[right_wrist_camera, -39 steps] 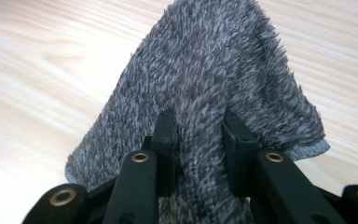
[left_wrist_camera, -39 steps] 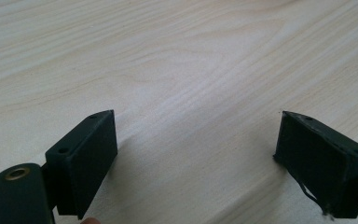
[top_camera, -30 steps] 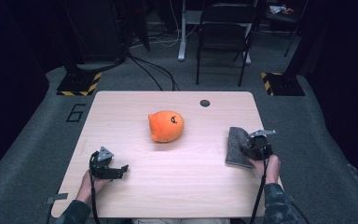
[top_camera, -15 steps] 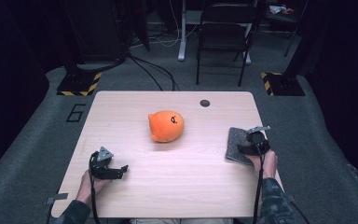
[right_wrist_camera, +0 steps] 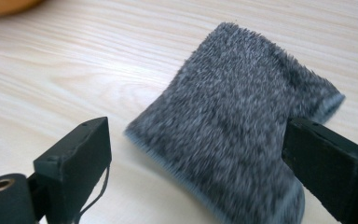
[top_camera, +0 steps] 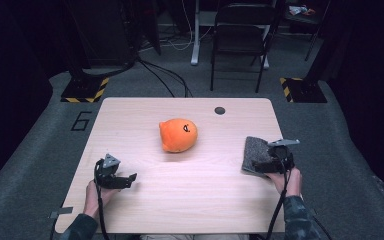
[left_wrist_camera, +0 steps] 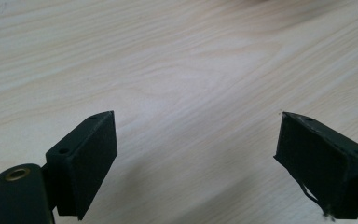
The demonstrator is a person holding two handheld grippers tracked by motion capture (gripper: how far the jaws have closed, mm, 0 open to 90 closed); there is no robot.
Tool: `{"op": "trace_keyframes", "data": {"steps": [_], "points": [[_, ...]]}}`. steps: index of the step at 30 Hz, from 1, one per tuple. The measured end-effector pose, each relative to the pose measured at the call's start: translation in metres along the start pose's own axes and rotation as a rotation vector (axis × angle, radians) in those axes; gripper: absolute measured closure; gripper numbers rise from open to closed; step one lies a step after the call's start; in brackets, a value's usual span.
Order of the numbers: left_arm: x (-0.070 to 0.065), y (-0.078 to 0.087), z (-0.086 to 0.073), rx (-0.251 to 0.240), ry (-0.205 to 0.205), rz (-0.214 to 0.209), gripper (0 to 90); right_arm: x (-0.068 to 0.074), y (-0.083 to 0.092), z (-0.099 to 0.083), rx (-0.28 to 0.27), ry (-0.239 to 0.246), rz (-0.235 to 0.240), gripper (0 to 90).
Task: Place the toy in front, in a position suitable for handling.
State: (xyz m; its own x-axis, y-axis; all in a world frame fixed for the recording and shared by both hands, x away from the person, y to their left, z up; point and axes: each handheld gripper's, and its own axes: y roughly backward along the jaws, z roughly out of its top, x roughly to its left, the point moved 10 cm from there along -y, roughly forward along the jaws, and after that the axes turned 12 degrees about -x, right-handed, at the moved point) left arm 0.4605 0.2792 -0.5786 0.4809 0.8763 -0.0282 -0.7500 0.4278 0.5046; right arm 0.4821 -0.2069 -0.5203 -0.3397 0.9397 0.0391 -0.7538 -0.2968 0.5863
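A grey fuzzy cloth (top_camera: 256,154) (right_wrist_camera: 242,130) lies flat near the table's right edge. My right gripper (top_camera: 262,166) (right_wrist_camera: 198,135) hovers at the cloth's near edge. Its jaws have just been opening and stand wide on either side of the cloth, and its pads do not press it. An orange plush toy (top_camera: 178,135) (right_wrist_camera: 4,5) with a small dark face sits in the middle of the table. My left gripper (top_camera: 128,178) (left_wrist_camera: 196,121) rests at the front left, open over bare wood.
The light wooden table (top_camera: 195,200) has a dark round grommet (top_camera: 220,110) near its far edge. A black chair (top_camera: 242,30) and yellow-black striped bases (top_camera: 85,91) stand on the grey floor beyond it.
My right gripper has opened and drawn back slightly toward the person, leaving the grey cloth on the table. The left gripper and the orange toy have not moved.
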Motion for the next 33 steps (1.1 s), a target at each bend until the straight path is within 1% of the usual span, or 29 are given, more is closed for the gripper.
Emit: {"op": "trace_keyframes", "data": {"steps": [2, 3, 4, 5, 6, 7, 8, 9, 10, 12, 13, 14, 15, 17, 19, 20, 21, 22, 23, 24, 26, 27, 29, 31, 33], "points": [[-0.004, 0.001, 0.003, 0.002, -0.005, -0.009, 11.9, 0.004, 0.014, -0.001, -0.029, -0.026, 0.012, 7.7], [-0.005, 0.000, 0.006, -0.013, -0.009, -0.004, 11.9, 0.006, 0.019, -0.004, -0.035, -0.031, 0.017, 8.0], [-0.008, 0.000, 0.008, -0.017, -0.017, -0.009, 11.9, 0.010, 0.024, -0.008, -0.041, -0.033, 0.022, 7.9], [-0.009, 0.001, 0.010, -0.013, -0.020, -0.012, 11.9, 0.014, 0.029, -0.015, -0.022, -0.018, 0.016, 7.2], [-0.010, 0.001, 0.011, -0.021, -0.018, -0.010, 11.9, 0.016, 0.032, -0.020, -0.019, -0.002, 0.010, 7.2], [-0.011, 0.001, 0.015, -0.027, -0.010, -0.012, 11.9, 0.018, 0.034, -0.023, -0.017, 0.001, 0.012, 6.7], [-0.011, 0.001, 0.017, -0.034, -0.014, -0.009, 11.9, 0.020, 0.038, -0.028, -0.007, 0.003, 0.015, 6.3], [-0.012, 0.001, 0.019, -0.038, -0.012, -0.010, 11.9, 0.020, 0.039, -0.029, -0.015, 0.005, 0.009, 6.7], [-0.013, 0.000, 0.022, -0.046, -0.007, -0.010, 11.9, 0.020, 0.040, -0.029, -0.020, 0.009, 0.014, 6.9], [-0.015, -0.004, 0.028, -0.050, 0.003, -0.025, 11.9, 0.019, 0.037, -0.029, -0.024, 0.004, 0.009, 7.1], [-0.017, -0.008, 0.032, -0.061, 0.004, -0.025, 11.9, 0.019, 0.034, -0.028, -0.024, 0.002, 0.012, 7.0], [-0.018, -0.010, 0.035, -0.059, 0.008, -0.034, 11.9, 0.020, 0.029, -0.028, -0.018, 0.008, 0.016, 7.1], [-0.022, -0.016, 0.041, -0.066, 0.007, -0.044, 11.9, 0.020, 0.026, -0.027, -0.015, 0.015, 0.016, 7.0], [-0.027, -0.023, 0.050, -0.076, 0.008, -0.053, 12.0, 0.022, 0.020, -0.020, -0.025, 0.020, 0.023, 7.0], [-0.031, -0.030, 0.057, -0.079, -0.006, -0.064, 12.0, 0.025, 0.016, -0.015, -0.036, 0.035, 0.024, 7.1], [-0.033, -0.034, 0.060, -0.075, -0.020, -0.073, 12.0, 0.026, 0.015, -0.014, -0.034, 0.036, 0.025, 7.2], [-0.036, -0.040, 0.064, -0.081, -0.020, -0.080, 12.0, 0.028, 0.013, -0.015, -0.027, 0.046, 0.026, 7.2], [-0.038, -0.044, 0.067, -0.088, -0.003, -0.087, 12.0, 0.028, 0.011, -0.016, -0.021, 0.057, 0.021, 7.3], [-0.040, -0.048, 0.069, -0.087, 0.002, -0.093, 12.0, 0.029, 0.009, -0.017, -0.016, 0.053, 0.028, 7.3], [-0.040, -0.050, 0.072, -0.092, -0.004, -0.093, 12.0, 0.028, 0.007, -0.019, -0.008, 0.058, 0.031, 7.3], [-0.044, -0.059, 0.080, -0.105, -0.005, -0.102, 12.2, 0.028, 0.005, -0.022, 0.007, 0.052, 0.028, 7.3], [-0.045, -0.062, 0.083, -0.111, -0.007, -0.097, 12.4, 0.027, 0.004, -0.022, 0.012, 0.057, 0.029, 7.3], [-0.048, -0.067, 0.088, -0.112, -0.008, -0.110, 13.0, 0.026, 0.003, -0.022, 0.007, 0.057, 0.031, 7.5], [-0.049, -0.071, 0.093, -0.127, -0.010, -0.107, 13.6, 0.026, 0.004, -0.022, 0.010, 0.054, 0.029, 7.7], [-0.051, -0.074, 0.097, -0.133, -0.009, -0.114, 13.8, 0.026, 0.004, -0.021, 0.010, 0.056, 0.028, 7.8]]}}
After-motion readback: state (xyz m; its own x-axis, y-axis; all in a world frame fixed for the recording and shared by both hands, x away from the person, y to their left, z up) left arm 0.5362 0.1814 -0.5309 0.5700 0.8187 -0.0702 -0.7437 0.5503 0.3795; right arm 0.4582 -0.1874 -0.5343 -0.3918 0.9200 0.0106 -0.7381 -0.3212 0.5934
